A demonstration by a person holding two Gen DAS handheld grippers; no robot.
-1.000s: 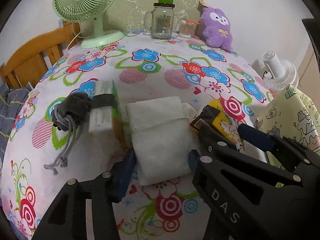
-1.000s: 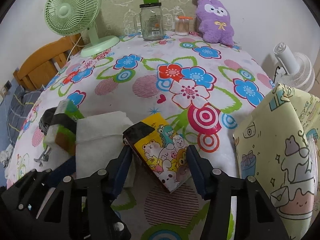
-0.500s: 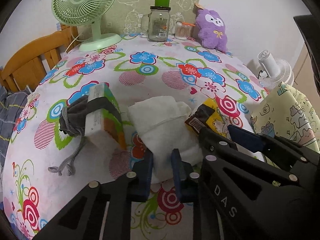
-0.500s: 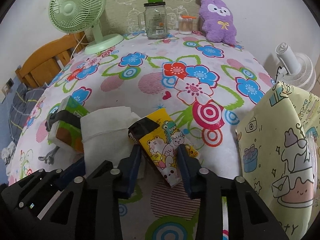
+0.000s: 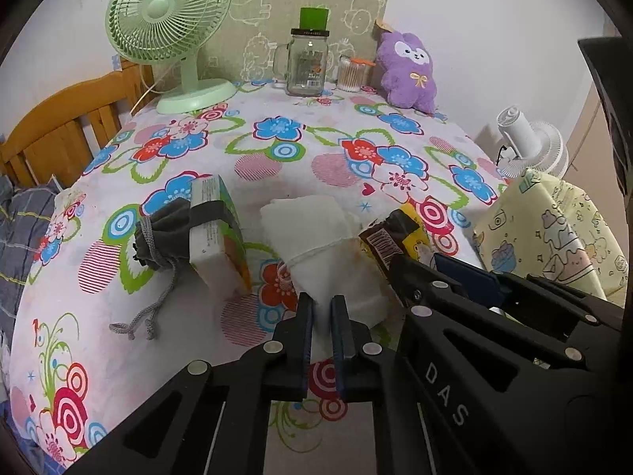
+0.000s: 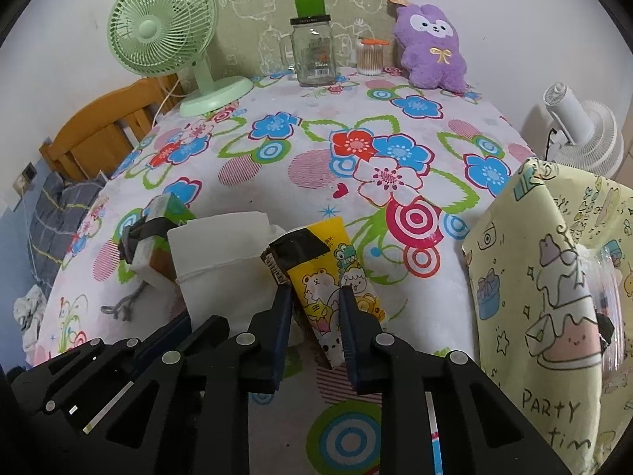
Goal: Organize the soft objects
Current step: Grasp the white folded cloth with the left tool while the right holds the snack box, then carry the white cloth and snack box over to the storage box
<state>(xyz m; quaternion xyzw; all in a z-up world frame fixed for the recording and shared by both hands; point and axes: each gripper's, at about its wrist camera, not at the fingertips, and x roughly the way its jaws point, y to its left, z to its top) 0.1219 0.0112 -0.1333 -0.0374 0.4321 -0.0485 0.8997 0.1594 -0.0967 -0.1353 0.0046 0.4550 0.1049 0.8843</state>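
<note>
A: Left wrist view first. What is the left hand-held gripper (image 5: 321, 318) doing?

B: Its jaws are pinched onto the near edge of the white cloth (image 5: 316, 237), which lies folded on the table (image 5: 277, 166). The cloth bunches up between the fingers.

A: What sits around it?

B: Left of the cloth, a tissue pack (image 5: 219, 233) leans on its edge, with a grey pouch (image 5: 158, 237) against its far side and the pouch's cord trailing toward the camera. Right of the cloth is a yellow packet (image 5: 399, 233), and the right hand-held gripper (image 5: 423, 265) reaches in over it. At the far edge stand a green fan (image 5: 170, 27), a jar (image 5: 308, 63) and a purple plush (image 5: 407, 71).

A: And the right wrist view?

B: The right hand-held gripper (image 6: 314, 318) has clamped the yellow packet (image 6: 328, 277) by its near end; both fingers press its sides. The packet lies just beside the cloth (image 6: 221, 261), touching or nearly so. The tissue pack (image 6: 158, 245) and pouch (image 6: 136, 233) are beyond the cloth on the left. A yellow bag (image 6: 554, 277) stands at the right edge, a white fan (image 6: 581, 130) behind it.
</note>
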